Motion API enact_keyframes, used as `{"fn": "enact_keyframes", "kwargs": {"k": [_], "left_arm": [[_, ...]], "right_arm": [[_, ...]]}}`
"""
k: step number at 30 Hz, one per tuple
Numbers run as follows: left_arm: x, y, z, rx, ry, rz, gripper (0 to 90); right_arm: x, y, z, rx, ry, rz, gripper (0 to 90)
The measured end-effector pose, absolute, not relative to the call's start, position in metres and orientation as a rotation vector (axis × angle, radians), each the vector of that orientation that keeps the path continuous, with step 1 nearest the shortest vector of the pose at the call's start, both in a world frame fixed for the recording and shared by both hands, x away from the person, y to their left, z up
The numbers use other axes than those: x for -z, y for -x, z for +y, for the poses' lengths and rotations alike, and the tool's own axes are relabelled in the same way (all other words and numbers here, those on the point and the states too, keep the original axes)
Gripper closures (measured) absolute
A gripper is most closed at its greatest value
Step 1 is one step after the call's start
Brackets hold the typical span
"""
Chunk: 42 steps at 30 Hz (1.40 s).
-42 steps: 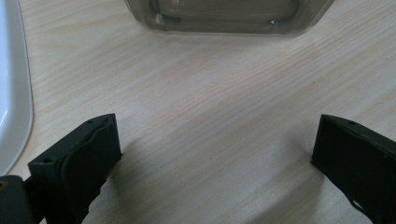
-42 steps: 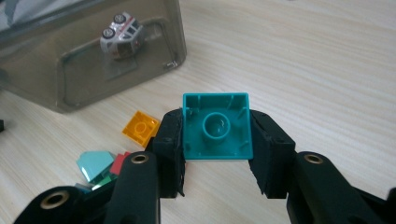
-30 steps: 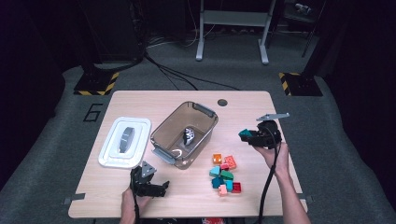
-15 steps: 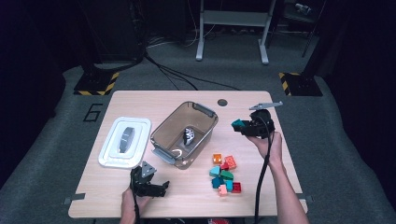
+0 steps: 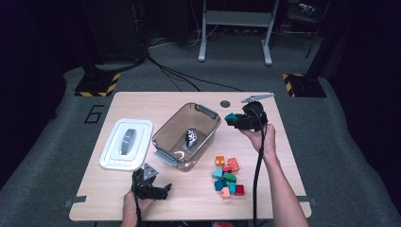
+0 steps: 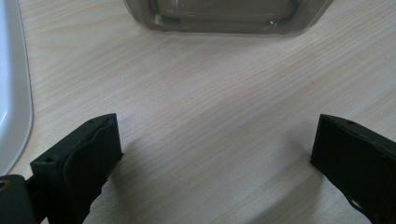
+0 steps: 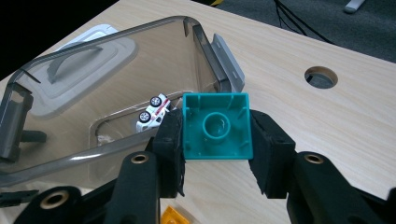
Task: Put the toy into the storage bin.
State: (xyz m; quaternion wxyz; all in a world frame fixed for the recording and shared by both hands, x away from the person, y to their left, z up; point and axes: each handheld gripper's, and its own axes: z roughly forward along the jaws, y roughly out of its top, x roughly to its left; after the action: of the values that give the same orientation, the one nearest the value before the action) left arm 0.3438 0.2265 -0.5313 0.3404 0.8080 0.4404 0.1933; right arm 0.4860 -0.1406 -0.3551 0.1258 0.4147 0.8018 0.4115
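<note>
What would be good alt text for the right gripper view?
The right gripper clamps a teal building block, hollow underside facing the camera, between its black fingers. Beyond it stands a clear plastic bin on a wooden table, a small white toy car inside it.

a lab: hazard-striped stand bases (image 5: 98, 84), floor cables (image 5: 189, 78)

A clear grey plastic bin (image 5: 187, 135) stood at the centre of the pale wooden table (image 5: 142, 104), a small white toy car (image 5: 191, 138) inside it. A white rectangular lid (image 5: 126, 143) lay to its left; a cluster of coloured plastic building blocks (image 5: 227, 176) lay to its near right. A teal square block (image 7: 216, 126) was held just right of the bin's far end.
</note>
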Motion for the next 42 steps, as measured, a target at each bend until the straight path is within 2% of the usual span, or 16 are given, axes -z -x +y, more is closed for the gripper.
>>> {"fn": "enact_keyframes", "kwargs": {"k": [10,19,34,37,42], "left_arm": [[0.531,-0.344,0.226,-0.501,-2.101,1.149,1.4],[0.531,-0.344,0.227,-0.498,-2.115,1.142,1.6],[0.531,-0.344,0.227,-0.505,-2.109,1.139,1.7],[0.531,-0.344,0.227,-0.505,-2.110,1.139,1.7],[0.531,-0.344,0.227,-0.496,-2.116,1.138,1.7]], "right_arm": [[0.356,-0.501,-0.112,-1.179,-1.165,2.386,58.7],[0.369,-0.515,-0.079,-1.108,-1.138,2.469,58.6],[0.379,-0.518,-0.064,-0.964,-1.113,2.517,57.6],[0.380,-0.517,-0.066,-0.962,-1.143,2.503,50.2],[0.376,-0.509,-0.076,-1.011,-1.169,2.460,31.3]]}}
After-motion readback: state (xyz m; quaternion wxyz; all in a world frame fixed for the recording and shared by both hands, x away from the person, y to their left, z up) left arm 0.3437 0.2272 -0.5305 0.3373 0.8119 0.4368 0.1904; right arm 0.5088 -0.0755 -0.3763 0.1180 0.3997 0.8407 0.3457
